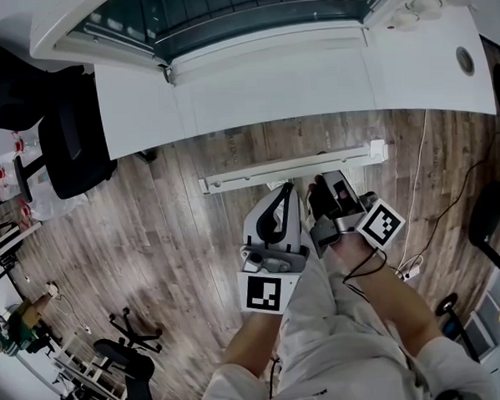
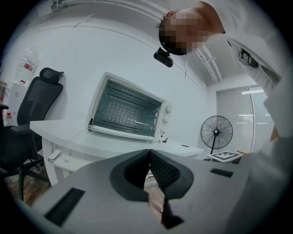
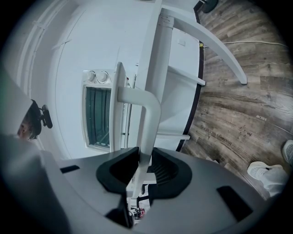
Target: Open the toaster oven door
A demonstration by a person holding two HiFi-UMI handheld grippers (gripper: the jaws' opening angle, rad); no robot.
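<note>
Head view: your left gripper [image 1: 283, 197] and right gripper [image 1: 323, 191] sit side by side close to your body, above the wood floor [image 1: 152, 242]. They are well short of the white desk [image 1: 311, 83] that carries the toaster oven [image 1: 249, 15].

Left gripper view: its tongs are pressed together and empty. The oven stands ahead on the desk, its glass door upright and closed.

Right gripper view: its tongs stand slightly apart. A white desk leg [image 3: 149, 91] shows through the gap, apparently beyond them and not gripped.
</note>
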